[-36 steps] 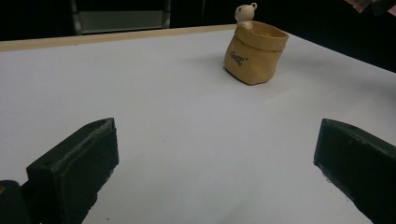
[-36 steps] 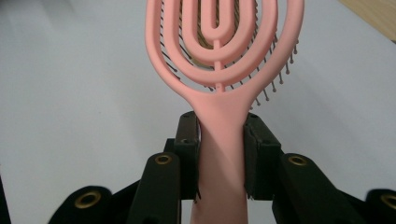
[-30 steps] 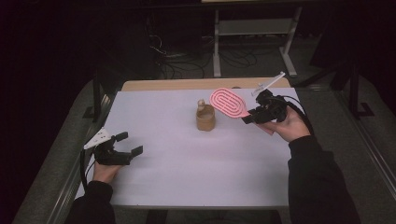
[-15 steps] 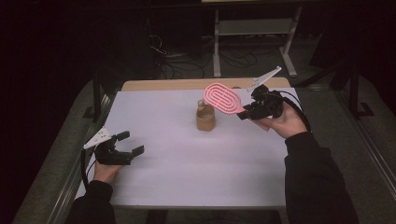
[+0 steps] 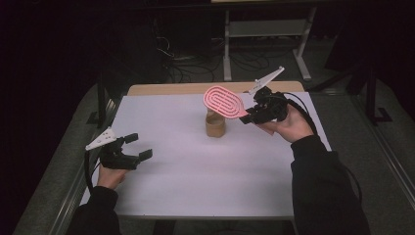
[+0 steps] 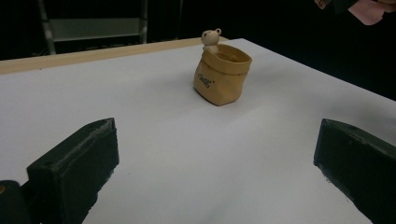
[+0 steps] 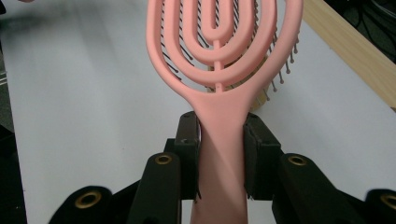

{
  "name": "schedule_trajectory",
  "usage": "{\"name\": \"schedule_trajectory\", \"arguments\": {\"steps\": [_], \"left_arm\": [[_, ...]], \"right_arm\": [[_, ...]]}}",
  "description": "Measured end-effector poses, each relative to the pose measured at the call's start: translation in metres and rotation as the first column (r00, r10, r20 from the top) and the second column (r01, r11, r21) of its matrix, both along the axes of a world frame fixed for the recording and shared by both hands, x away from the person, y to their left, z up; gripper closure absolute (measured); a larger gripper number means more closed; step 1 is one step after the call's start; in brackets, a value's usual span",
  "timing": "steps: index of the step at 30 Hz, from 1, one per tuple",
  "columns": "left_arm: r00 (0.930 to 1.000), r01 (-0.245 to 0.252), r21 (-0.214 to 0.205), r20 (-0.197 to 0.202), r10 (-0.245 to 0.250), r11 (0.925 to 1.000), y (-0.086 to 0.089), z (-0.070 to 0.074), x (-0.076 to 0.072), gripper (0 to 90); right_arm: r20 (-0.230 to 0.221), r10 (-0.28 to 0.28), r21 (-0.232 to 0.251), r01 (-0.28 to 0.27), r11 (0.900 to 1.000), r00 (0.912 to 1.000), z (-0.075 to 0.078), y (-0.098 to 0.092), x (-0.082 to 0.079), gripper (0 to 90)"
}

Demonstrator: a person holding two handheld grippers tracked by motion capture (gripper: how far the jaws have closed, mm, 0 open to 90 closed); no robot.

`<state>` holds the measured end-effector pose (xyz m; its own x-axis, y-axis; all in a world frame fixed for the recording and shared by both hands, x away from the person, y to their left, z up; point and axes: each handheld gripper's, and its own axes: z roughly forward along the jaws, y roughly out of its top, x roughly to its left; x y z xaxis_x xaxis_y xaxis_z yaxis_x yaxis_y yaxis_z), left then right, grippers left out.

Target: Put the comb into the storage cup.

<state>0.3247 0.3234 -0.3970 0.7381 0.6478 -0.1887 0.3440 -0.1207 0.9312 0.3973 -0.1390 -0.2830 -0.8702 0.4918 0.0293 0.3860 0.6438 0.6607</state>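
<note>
A pink vented hairbrush (image 5: 224, 101) (image 7: 219, 56) hangs in the air with its oval head over a small tan sack-shaped pot (image 5: 215, 125) (image 6: 221, 79) that has a little bear figure on its rim. My right gripper (image 5: 248, 114) (image 7: 220, 140) is shut on the brush's handle, right of the pot. My left gripper (image 5: 138, 146) rests low at the table's left side, open, its jaws wide apart with nothing between them, pointing toward the pot.
A white sheet (image 5: 195, 181) covers the table, with a wooden strip (image 5: 166, 89) along the far edge. Beyond it lie cables and a metal rack (image 5: 264, 29) on the dark floor. The table drops off on both sides.
My right gripper has carried the brush leftward and a little up, so its head now hangs over the pot. The left gripper has stayed put.
</note>
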Motion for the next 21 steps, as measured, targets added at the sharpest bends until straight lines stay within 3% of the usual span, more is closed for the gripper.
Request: {"name": "schedule_trajectory", "arguments": {"steps": [9, 21], "left_arm": [[0.9993, 0.035, 0.004, -0.013, -0.035, 0.9994, -0.013, 0.026, 0.013, 0.0], [0.9944, 0.103, -0.002, 0.024, -0.103, 0.9947, -0.047, 0.061, 0.029, 0.0]], "right_arm": [[0.022, 0.005, 0.021, -0.006, 0.9998, 0.9997, 0.010, 0.005, -0.001, 69.6], [0.043, 0.017, 0.021, -0.018, 0.9996, 0.9989, 0.012, 0.009, -0.004, 69.7]]}}
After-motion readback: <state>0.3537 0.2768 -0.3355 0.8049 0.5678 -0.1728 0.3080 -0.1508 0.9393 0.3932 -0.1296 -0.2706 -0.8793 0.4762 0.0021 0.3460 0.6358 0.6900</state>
